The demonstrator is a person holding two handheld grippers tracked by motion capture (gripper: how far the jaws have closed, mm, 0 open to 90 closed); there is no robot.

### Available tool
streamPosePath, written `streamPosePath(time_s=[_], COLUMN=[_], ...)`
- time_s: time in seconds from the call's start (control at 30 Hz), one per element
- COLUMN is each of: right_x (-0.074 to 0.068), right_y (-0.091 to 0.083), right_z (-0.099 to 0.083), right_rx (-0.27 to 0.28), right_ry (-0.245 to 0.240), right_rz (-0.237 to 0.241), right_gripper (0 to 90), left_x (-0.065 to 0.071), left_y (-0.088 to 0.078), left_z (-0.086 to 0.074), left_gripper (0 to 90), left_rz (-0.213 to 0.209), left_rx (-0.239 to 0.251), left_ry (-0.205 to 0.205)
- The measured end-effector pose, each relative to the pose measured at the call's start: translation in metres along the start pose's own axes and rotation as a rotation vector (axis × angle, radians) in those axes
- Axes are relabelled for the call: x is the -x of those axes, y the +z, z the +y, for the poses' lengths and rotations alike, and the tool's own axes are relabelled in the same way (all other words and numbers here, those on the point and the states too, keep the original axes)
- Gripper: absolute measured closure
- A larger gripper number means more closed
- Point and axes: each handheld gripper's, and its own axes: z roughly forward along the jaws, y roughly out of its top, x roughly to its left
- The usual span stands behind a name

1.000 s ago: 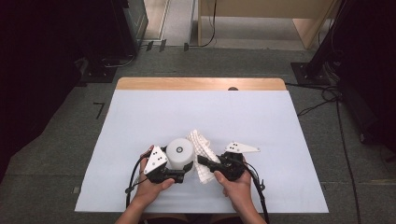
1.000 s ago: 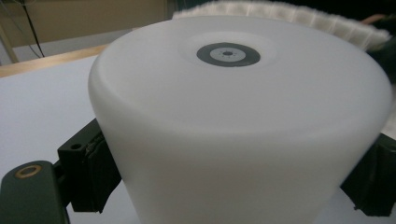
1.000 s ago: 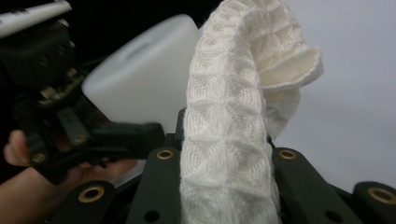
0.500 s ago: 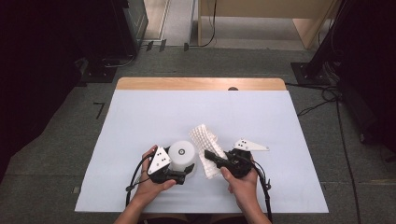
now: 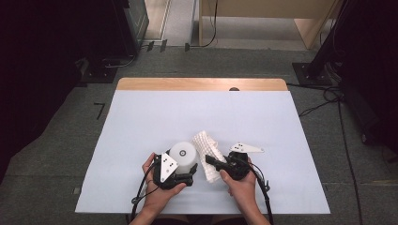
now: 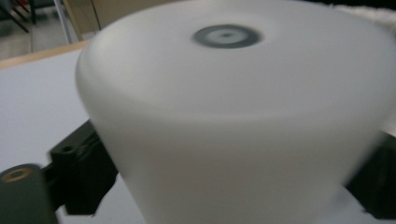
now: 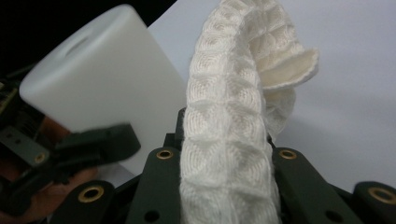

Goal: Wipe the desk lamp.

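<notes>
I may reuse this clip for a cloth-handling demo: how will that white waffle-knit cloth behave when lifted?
The cloth, clamped in the right gripper, curls and droops above the jaws, so it is probably floppy. Its thick waffle texture suggests good grip, unlikely to slip. It looks light and not fragile.

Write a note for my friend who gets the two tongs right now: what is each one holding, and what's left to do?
Left tongs: jaws on either side of the white, upside-down plastic cup, which stands on the white table cover; they have just been closing, grip not certain.
Right tongs: shut on the cream waffle-knit cloth, which lies just right of the cup.
Done: both things picked out and brought side by side near the table's front edge.
Left: probably wiping the cup with the cloth; no wiping seen yet.
</notes>
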Motion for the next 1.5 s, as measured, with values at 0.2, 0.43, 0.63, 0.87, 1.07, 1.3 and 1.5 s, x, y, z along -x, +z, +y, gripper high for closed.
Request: streamPosePath(time_s=[0.2,0.43,0.63,0.87,1.07,1.3,1.5], right_x=[-0.007,-0.016,-0.019,-0.029,-0.024,-0.007,-0.002], right_y=[0.010,0.010,0.000,-0.020,-0.026,-0.016,-0.006], right_z=[-0.005,-0.003,0.006,0.021,0.023,0.013,0.004], right_rx=[-0.030,-0.013,0.026,0.100,0.115,0.080,0.033], right_ry=[-0.002,-0.014,-0.026,-0.057,-0.041,-0.003,0.013], right_rz=[0.021,0.059,0.073,0.108,0.083,0.029,0.016], right_gripper=[73.9,74.0,74.0,74.0,74.0,74.0,73.9], left_x=[-0.023,-0.027,-0.021,-0.019,-0.021,-0.011,-0.007], left_y=[-0.005,-0.005,0.000,0.003,0.004,0.003,0.001], left_z=[0.005,0.007,0.004,0.001,-0.002,-0.004,-0.001], left_gripper=[8.7,8.8,8.8,8.8,7.0,0.1,8.3], left_rz=[-0.121,-0.191,-0.202,-0.222,-0.202,-0.098,-0.064], left_rx=[0.051,0.056,0.018,0.011,0.029,-0.006,0.008], left_ry=[-0.043,-0.031,0.001,0.041,0.034,-0.035,-0.016])
